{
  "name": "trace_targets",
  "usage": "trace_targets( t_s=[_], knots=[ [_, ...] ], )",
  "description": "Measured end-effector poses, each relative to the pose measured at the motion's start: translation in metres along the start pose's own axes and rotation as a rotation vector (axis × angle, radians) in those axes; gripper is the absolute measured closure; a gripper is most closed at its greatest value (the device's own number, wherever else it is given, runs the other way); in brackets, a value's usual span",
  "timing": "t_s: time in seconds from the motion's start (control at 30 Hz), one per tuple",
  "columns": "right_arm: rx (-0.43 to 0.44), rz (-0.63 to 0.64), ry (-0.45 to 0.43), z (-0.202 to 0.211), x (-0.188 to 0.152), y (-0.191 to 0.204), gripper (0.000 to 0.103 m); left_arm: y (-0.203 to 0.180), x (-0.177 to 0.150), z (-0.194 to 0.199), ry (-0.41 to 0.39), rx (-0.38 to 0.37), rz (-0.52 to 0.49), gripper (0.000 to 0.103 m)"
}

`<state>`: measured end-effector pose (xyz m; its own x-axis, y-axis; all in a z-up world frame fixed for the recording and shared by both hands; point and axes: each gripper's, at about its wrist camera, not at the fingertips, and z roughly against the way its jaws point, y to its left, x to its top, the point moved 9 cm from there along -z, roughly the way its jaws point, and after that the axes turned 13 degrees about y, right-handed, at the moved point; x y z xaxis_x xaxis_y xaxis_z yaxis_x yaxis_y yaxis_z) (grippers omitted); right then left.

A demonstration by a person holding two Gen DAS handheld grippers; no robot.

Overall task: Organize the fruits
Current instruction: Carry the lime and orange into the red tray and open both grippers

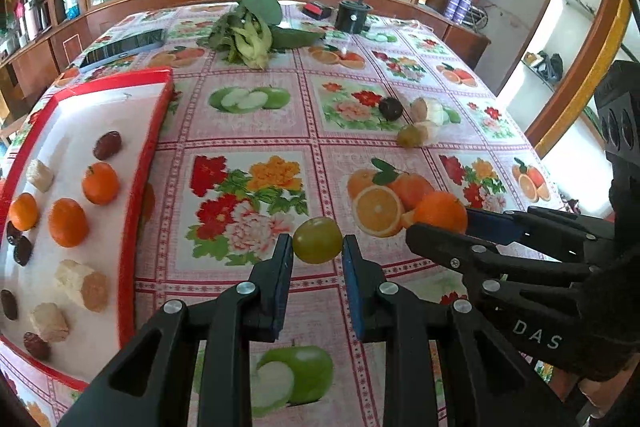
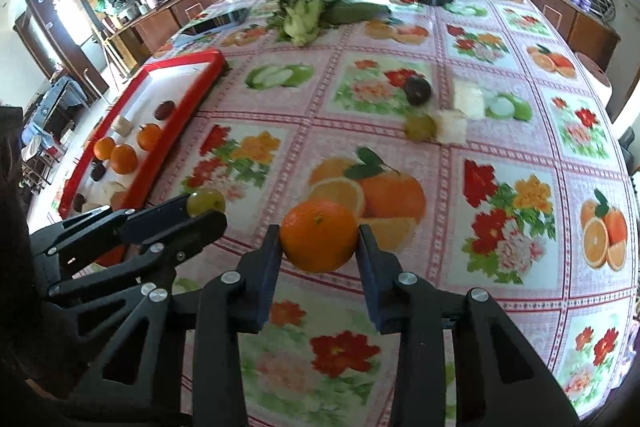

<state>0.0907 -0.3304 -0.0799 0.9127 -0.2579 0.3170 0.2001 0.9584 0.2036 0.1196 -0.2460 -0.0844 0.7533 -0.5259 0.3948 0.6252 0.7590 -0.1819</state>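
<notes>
My left gripper has a green fruit between its blue pads at lower centre of the left wrist view; both pads seem to touch it, so I read it as gripped. My right gripper clamps an orange at lower centre of its own view, the pads pressing on both sides. The two grippers sit side by side over the fruit-printed tablecloth. At the left edge of the left view lies the red-rimmed tray, already carrying small oranges, dark dates and pale chunks. Farther off, right of centre, a dark plum, another green fruit and pale pieces rest close together on the cloth. At upper centre lies a bunch of greens, with a black pot beyond.
</notes>
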Motion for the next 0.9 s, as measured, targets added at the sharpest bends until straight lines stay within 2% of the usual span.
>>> trace_targets(
  t_s=[0.2,0.43,0.73,0.9],
  knots=[
    [0.024,0.041,-0.010,0.002,0.021,0.032,0.063,0.028,0.008,0.020,-0.034,0.009,0.050,0.079],
    [0.064,0.103,-0.016,-0.004,0.058,0.086,0.063,0.092,0.022,0.042,-0.068,0.063,0.133,0.079],
    [0.064,0.200,0.012,-0.040,0.110,0.154,0.063,0.184,0.042,0.048,-0.068,0.163,0.215,0.079],
    [0.069,0.212,0.042,-0.068,0.131,0.175,0.063,0.216,0.059,0.037,-0.059,0.189,0.238,0.079]
  ],
)
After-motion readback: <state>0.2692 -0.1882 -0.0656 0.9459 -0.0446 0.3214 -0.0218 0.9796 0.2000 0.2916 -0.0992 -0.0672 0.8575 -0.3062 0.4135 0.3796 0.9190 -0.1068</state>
